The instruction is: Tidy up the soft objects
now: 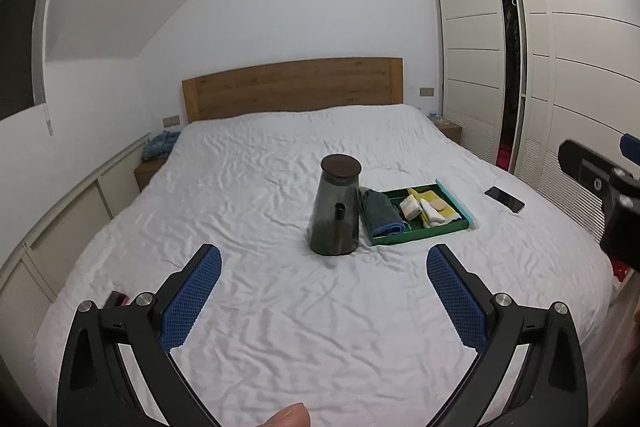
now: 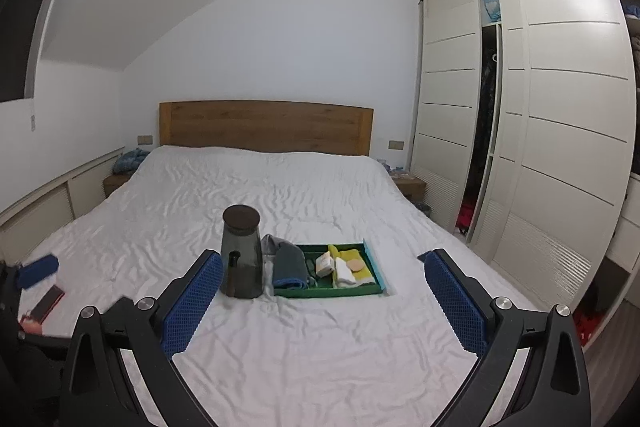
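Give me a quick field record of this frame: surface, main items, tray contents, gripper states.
surface: bed with wrinkled white sheet
jar: dark translucent jar, dark lid on, upright, just left of the tray
tray: green tray, on the sheet
tray contents: grey-blue towel hanging over the left rim; yellow cloth, white cloth, round tan pad, small white pack
phone: black phone, right of tray
left gripper: open, empty
right gripper: open, empty

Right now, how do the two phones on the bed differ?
The black phone lies right of the tray, near the wardrobe side; the red-edged phone lies far left, near the bed's edge. The black one is plain dark all over; the other shows a red rim. Both lie flat on the sheet.
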`<state>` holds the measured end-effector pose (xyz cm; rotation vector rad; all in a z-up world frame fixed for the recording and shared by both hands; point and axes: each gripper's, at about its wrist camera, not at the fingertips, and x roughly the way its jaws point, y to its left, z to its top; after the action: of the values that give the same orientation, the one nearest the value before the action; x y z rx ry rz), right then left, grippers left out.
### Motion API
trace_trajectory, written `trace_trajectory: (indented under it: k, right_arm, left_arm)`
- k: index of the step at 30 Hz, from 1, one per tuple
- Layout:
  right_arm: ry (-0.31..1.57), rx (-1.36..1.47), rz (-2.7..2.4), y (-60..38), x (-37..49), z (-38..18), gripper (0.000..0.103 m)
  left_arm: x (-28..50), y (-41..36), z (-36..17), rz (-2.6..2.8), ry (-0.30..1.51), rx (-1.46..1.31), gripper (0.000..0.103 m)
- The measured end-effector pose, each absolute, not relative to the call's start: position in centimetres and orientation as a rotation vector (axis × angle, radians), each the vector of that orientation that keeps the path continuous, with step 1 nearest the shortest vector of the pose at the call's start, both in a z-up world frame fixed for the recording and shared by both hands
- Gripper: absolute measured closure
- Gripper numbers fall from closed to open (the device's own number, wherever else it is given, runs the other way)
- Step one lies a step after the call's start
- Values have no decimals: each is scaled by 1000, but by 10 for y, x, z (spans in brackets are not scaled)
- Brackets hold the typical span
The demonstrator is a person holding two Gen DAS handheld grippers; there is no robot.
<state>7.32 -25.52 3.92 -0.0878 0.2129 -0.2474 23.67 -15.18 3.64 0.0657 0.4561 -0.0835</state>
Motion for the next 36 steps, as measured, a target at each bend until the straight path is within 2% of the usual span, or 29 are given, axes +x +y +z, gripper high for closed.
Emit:
trace_trajectory:
  k: [19, 26, 36]
  right_arm:
    - [342, -134, -177, -206, -122, 32, 0]
    - [496, -38, -172, -216, -110, 16, 0]
    - [518, -16, -178, -225, -89, 30, 0]
  left_arm:
    - [97, -81, 43, -78, 437, 102, 2]
    - [89, -88, 25, -118, 496, 118, 1]
    - [92, -99, 17, -129, 524, 137, 1]
